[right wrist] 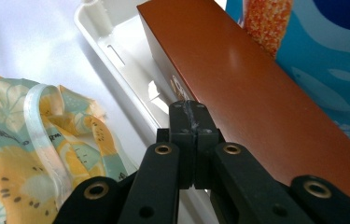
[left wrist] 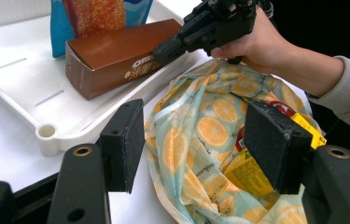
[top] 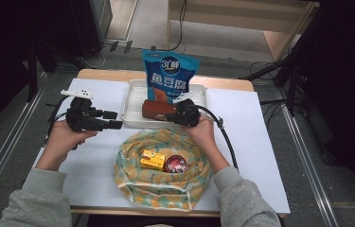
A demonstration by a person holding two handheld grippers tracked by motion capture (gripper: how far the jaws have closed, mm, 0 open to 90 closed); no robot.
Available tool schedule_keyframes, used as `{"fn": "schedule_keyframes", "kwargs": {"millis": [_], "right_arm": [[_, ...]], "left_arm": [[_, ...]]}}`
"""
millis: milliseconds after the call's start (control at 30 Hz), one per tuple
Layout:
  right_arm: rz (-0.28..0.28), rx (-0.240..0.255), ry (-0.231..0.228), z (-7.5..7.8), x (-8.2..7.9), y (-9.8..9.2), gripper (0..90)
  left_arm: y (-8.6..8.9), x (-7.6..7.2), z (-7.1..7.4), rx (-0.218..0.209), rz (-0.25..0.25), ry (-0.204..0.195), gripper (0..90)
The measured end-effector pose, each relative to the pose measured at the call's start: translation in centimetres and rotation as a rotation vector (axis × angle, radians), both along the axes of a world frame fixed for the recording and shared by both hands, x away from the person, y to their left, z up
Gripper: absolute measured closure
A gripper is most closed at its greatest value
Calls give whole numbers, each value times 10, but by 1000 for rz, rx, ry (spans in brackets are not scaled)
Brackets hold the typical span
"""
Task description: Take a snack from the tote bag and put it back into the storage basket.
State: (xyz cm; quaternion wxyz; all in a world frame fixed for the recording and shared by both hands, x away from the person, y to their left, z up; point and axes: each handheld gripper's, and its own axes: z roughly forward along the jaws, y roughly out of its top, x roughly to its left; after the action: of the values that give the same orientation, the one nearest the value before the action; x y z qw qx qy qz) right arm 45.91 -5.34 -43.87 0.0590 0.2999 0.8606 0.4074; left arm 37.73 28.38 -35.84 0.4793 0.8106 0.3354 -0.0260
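Note:
A brown Oreo box (top: 156, 109) lies in the white tray (top: 134, 107), in front of an upright blue snack bag (top: 169, 74). My right gripper (top: 172, 117) is shut with nothing between its jaws. In the right gripper view its tip (right wrist: 191, 110) rests against the lower front side of the box (right wrist: 238, 74), over the tray rim (right wrist: 121, 51). My left gripper (top: 114, 119) hovers open to the left of the tray. In the left gripper view its jaws (left wrist: 200, 144) stand wide apart over the orange-patterned cloth bag (left wrist: 200, 126).
The cloth bag (top: 163, 184) lies open at the table's front, holding a yellow box (top: 152, 159) and a round red item (top: 175, 163). A white cloth covers the table (top: 255, 142). Cables trail from both grippers.

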Motion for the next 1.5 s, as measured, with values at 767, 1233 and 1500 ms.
{"fn": "schedule_keyframes", "kwargs": {"millis": [767, 1233, 1500], "right_arm": [[-45, 2, -9, -8, 9, 10, 900], [-75, -5, -4, -11, 23, 15, 900], [-99, -3, 3, -11, 31, 14, 900]], "left_arm": [[0, 0, 0, 0, -2, 1, 391], [1, 1, -1, 3, -3, 3, 391], [0, 1, -2, 5, -3, 4, 391]]}}
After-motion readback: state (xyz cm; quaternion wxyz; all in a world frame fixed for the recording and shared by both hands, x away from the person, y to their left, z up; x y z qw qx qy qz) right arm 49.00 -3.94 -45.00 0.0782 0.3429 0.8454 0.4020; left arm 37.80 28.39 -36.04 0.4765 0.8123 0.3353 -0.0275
